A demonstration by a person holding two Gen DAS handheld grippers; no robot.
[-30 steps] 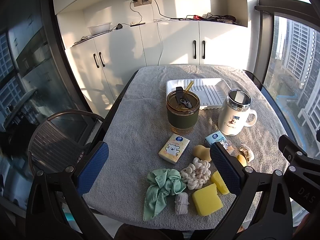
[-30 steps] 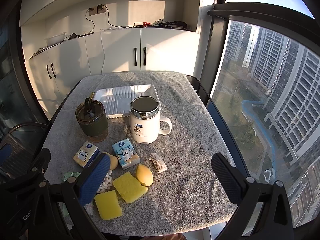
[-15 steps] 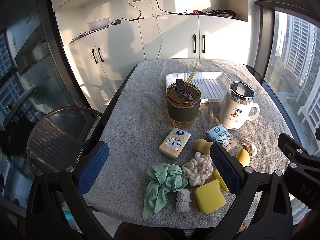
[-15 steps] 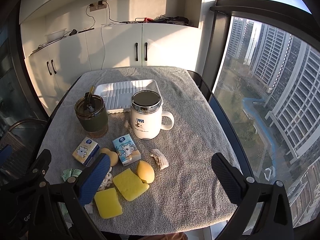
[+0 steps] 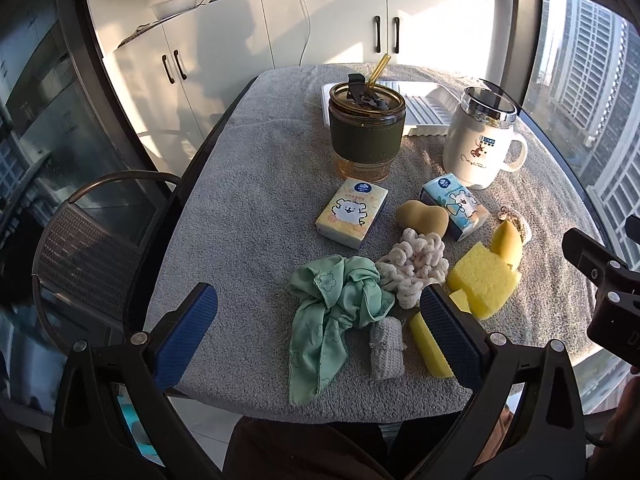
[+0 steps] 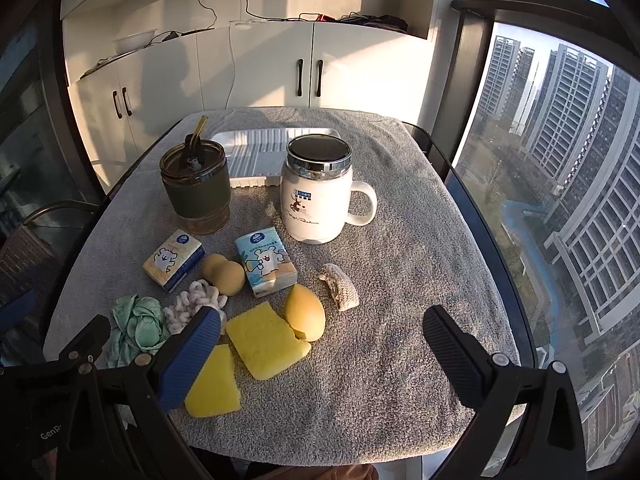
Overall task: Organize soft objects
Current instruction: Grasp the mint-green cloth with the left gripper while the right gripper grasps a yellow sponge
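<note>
Soft objects lie on the grey towel near the table's front: a green scrunchie (image 5: 336,304), a cream knitted scrunchie (image 5: 416,264), a grey knitted roll (image 5: 385,347), two yellow sponges (image 6: 264,340) (image 6: 212,384), a yellow drop-shaped sponge (image 6: 305,312), a tan gourd-shaped sponge (image 6: 224,274), a beige knitted piece (image 6: 340,286) and two tissue packs (image 5: 352,214) (image 6: 266,266). My left gripper (image 5: 320,340) is open and empty just above the green scrunchie. My right gripper (image 6: 320,356) is open and empty above the yellow sponges.
A white ribbed tray (image 6: 260,152) sits at the back. In front of it stand a green-sleeved glass cup with a straw (image 5: 366,136) and a white lidded mug (image 6: 316,196). A wicker chair (image 5: 88,248) is at the left; windows run along the right.
Both grippers have moved forward and lower toward the table, so the objects appear larger. Both stay open and empty.
</note>
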